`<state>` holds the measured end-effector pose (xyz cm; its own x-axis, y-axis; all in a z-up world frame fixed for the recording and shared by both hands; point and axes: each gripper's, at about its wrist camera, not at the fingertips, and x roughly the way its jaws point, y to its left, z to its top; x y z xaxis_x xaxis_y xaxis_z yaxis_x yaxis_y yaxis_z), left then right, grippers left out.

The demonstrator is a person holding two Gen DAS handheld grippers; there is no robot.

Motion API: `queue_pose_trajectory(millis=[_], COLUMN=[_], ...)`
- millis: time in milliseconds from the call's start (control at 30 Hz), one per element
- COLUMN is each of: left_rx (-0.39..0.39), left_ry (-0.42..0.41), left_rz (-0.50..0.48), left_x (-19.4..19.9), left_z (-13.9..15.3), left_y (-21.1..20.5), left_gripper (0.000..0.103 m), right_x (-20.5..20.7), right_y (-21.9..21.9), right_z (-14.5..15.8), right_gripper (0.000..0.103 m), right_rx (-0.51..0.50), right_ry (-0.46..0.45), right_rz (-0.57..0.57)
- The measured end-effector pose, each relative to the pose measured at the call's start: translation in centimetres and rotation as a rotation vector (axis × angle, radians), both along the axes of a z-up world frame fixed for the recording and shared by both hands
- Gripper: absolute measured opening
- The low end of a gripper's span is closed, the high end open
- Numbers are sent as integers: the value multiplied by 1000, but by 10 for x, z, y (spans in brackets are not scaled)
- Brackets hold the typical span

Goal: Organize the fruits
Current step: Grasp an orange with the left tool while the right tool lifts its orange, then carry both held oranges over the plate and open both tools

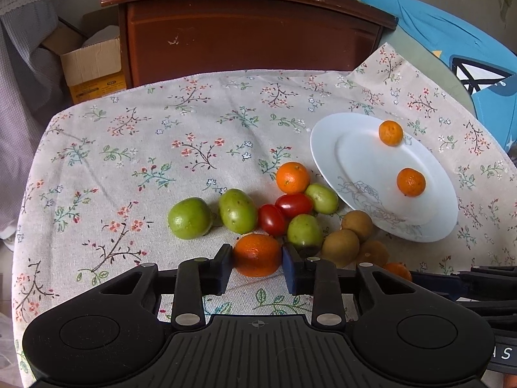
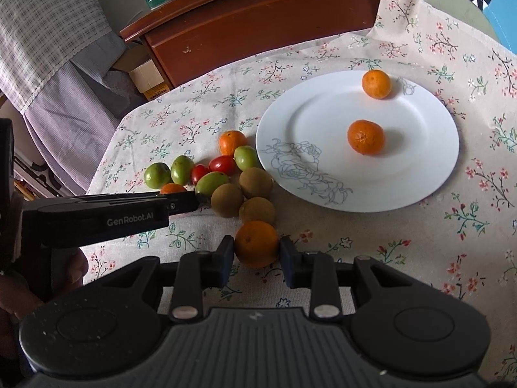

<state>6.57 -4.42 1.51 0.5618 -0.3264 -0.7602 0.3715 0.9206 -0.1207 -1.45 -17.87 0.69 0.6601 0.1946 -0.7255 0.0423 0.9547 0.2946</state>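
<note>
The left gripper [image 1: 257,266] has its fingers [image 1: 223,270] clamped on a mandarin [image 1: 257,254] at the near edge of the fruit heap, each pad pressed against one side of the peel, the fruit resting on the flower-printed cloth [image 1: 129,148] that covers the desk. The right gripper [image 2: 257,260] likewise pinches a second mandarin [image 2: 256,243] between its fingers [image 2: 288,266], this one lying just at 6 o'clock of three brown kiwis [image 2: 240,194]. In the left wrist view the rest of the heap spreads from 12 o'clock of the held mandarin: four green jujubes [image 1: 237,210], two cherry tomatoes [image 1: 284,211] touching each other, and a third loose mandarin [image 1: 292,177] at the far end, beside the rim of the white plate [image 1: 362,168]. The plate sits at about 2 o'clock of the heap, printed with a line-drawn flower, and carries two small mandarins [image 1: 411,182] well apart from each other, one near the middle, one at the far rim. Seen from the right wrist, the left gripper reaches in from 9 o'clock, its black body marked GenRobot.AI, with part of a person's hand [image 2: 19,291] around its handle. Beyond the desk stands a dark wooden cabinet [image 1: 245,32], with an open cardboard box [image 1: 90,64] at its left.
</note>
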Motion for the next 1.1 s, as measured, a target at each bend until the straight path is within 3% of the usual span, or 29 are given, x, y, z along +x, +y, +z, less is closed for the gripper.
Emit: queue_pose_trajectory(millis=[667,1100], left_rx=[-71,-122], left_ry=[-44,-76], left_rz=[32,-51], left_x=[-13,-13], left_z=[33,46], left_y=[-1,-37], left_gripper=[30,30], right_x=[-5,-5], right_y=[-4,-53], right_z=[24,51], right_gripper=[31,31], right_rx=[26,26], right_ry=[-86,-167], right_rz=[8,-196])
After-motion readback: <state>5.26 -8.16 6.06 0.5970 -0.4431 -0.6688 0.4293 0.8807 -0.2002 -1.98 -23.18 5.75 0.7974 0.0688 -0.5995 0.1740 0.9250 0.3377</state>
